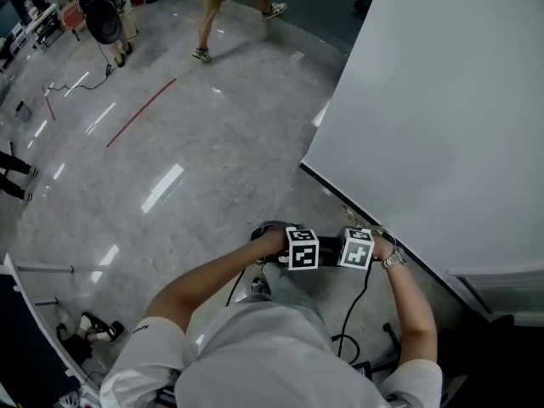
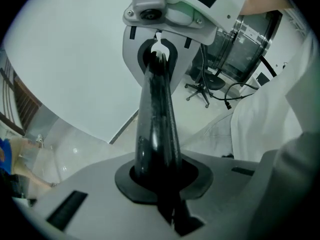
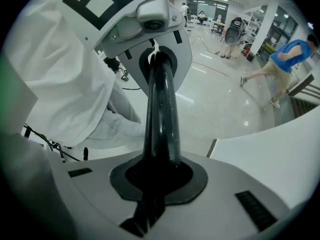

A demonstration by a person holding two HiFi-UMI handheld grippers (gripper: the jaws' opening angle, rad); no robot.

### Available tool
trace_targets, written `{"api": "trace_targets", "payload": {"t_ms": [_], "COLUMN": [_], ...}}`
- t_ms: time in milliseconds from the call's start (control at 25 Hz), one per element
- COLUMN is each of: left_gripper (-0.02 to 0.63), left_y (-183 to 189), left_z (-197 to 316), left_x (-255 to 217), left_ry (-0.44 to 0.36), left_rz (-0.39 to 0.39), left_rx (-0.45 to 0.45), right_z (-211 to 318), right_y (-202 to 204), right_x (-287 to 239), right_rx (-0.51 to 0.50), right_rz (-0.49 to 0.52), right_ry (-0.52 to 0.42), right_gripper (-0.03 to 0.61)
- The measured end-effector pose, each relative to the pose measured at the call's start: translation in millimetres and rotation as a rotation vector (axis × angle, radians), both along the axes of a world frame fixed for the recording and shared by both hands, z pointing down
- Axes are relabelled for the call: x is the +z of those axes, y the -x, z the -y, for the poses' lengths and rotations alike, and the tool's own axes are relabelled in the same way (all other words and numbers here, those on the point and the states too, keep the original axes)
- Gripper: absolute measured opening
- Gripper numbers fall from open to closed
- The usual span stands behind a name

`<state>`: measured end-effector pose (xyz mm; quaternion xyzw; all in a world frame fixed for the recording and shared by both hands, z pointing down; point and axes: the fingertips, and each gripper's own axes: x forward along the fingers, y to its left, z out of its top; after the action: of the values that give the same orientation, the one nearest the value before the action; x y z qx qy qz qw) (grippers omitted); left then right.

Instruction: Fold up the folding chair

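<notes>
Arms bent close, left hand-held gripper (image 2: 159,66) and right hand-held gripper (image 3: 159,66) side by side, pointing down, both narrowed shut, empty

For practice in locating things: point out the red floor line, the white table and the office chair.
red floor line (image 1: 141,113), head view, its middle
white table (image 1: 442,117), head view, bare top
office chair (image 2: 202,87), left gripper view, wheeled base

I wear a white short-sleeved shirt (image 1: 280,359) and light grey trousers (image 1: 293,286), with a metal watch (image 1: 392,260) on my right wrist. My left claw (image 2: 159,59) and right claw (image 3: 159,58) have black jaws and pale grey shells. Each carries a white cube (image 1: 303,249) with black square markers, and a black cable (image 1: 351,311) hangs below.
</notes>
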<state>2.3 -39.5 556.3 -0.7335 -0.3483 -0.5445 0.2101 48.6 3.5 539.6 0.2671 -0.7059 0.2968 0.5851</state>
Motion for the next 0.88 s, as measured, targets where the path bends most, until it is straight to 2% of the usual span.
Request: {"api": "trace_targets", "payload": {"t_ms": [160,400,680,880], "left_gripper": [0.055,0.057,0.055,0.057], "left_y": [-26,-82,-114,-158], "left_z": [49,116,188,215], "left_x": [1,-4,-10,-4], "left_ry": [-0.017,-0.015,-0.034,-0.042], "left_rz": [0.011,0.026,-0.001,0.026], "left_rx": [0.034,0.126,0.212,0.285], "right_z": [46,109,174,200], "right_y": [-23,-79,-100,-145], "right_x": [-1,-3,-11,-3], "right_rx": [0.014,0.09,0.199,0.257], "right_rz": [-0.004,-0.032,-0.053,-0.038], "right_ry": [0.005,0.003,-0.005,-0.02], "right_gripper": [0.041,0.041,0.044,0.044]}}
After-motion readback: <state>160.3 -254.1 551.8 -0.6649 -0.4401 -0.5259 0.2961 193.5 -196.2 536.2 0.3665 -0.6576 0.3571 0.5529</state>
